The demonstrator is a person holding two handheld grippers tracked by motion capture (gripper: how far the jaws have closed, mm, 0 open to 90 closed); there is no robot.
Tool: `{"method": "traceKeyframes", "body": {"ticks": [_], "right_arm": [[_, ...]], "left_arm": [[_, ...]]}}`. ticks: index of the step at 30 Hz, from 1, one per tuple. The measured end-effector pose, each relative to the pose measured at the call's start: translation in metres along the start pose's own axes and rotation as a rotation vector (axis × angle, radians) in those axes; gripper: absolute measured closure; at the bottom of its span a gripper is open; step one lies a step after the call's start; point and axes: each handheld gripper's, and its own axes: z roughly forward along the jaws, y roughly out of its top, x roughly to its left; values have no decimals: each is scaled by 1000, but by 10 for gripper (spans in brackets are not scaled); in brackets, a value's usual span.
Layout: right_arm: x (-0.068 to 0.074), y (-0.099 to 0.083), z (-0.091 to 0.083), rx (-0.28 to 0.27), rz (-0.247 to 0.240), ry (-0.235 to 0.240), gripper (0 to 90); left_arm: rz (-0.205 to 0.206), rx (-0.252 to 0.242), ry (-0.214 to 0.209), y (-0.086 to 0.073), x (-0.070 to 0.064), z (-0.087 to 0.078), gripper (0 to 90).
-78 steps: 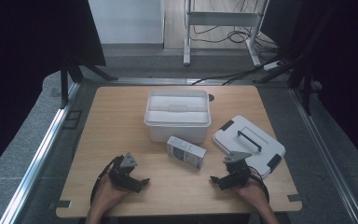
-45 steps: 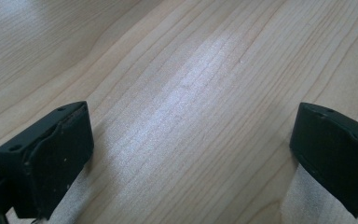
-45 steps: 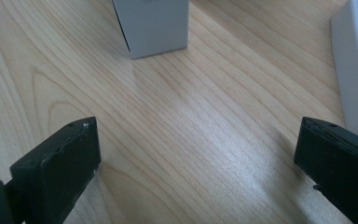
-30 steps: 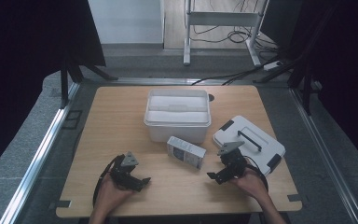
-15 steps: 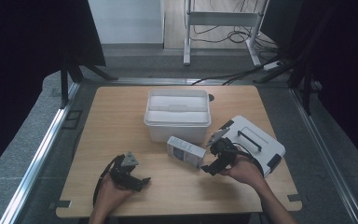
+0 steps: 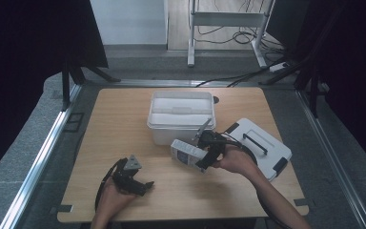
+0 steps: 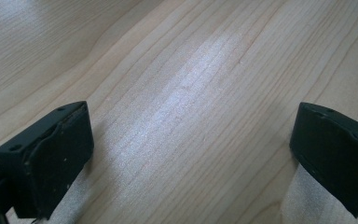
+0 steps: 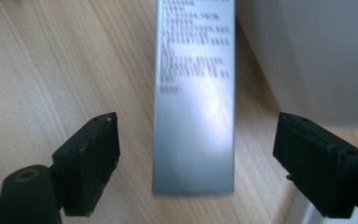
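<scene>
Silver-grey flat printed carton lies just in front of the white lidless plastic bin, between the right gripper's spread jaws, untouched; its print is blurred, its far end cropped. High view adds a white handled lid right of the bin, while the left gripper, jaws apart, rests on pale wooden table well left.

Wooden table: white bin, small grey box just beside it, white lid right.
</scene>
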Motion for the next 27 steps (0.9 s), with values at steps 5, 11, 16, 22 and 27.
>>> {"method": "traceKeyframes", "body": {"ticks": [5, 11, 16, 22, 27], "right_arm": [[1, 21, 12, 80, -29, 21, 229], [4, 43, 32, 178, -75, 25, 333], [3, 50, 47, 233, -83, 25, 432], [2, 51, 48, 241, -73, 31, 543], [8, 50, 41, 229, -88, 44, 551]], "left_arm": [[1, 1, -1, 0, 0, 0, 0], [2, 2, 0, 0, 0, 0, 0], [2, 2, -1, 0, 0, 0, 0], [2, 2, -1, 0, 0, 0, 0], [2, 2, 0, 0, 0, 0, 0]]}}
